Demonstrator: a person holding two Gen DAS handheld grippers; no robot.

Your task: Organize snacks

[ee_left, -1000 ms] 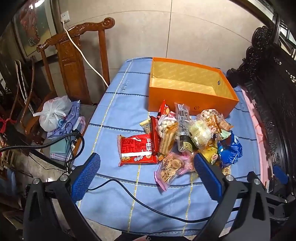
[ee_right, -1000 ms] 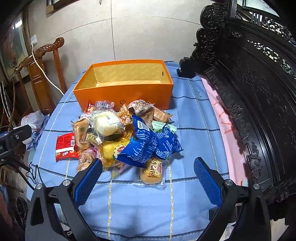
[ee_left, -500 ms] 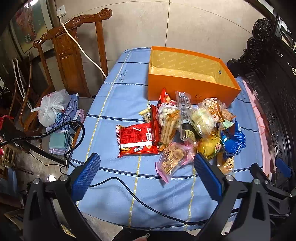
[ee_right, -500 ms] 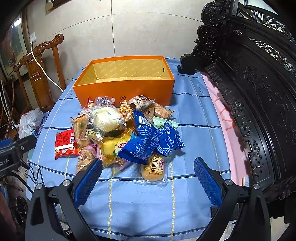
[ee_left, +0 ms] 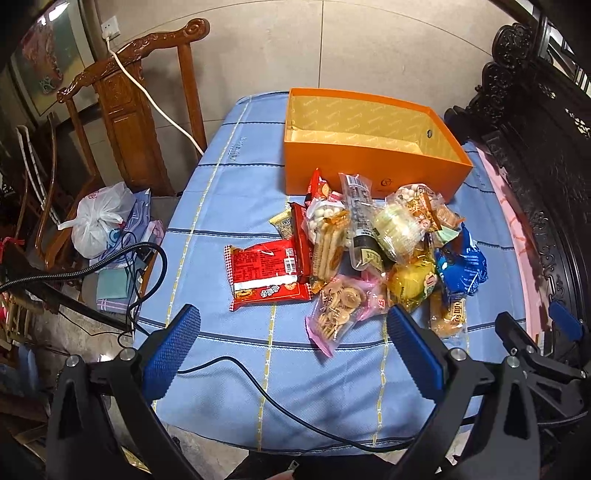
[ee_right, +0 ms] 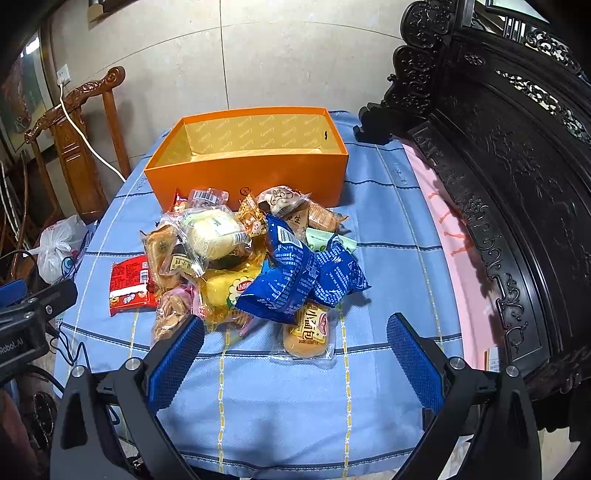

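To my left I see a carved wooden chair (ee_left: 136, 110) with a white cord (ee_left: 147, 96) draped over its back, running to a wall socket (ee_left: 109, 30). A white plastic bag (ee_left: 98, 221) sits below it. Dark carved furniture (ee_right: 517, 166) stands to my right.

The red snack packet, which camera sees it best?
The left wrist view: the red snack packet lies flat and almost fully visible. In the right wrist view it sits at the pile's far side, smaller, partly hidden by other snacks.
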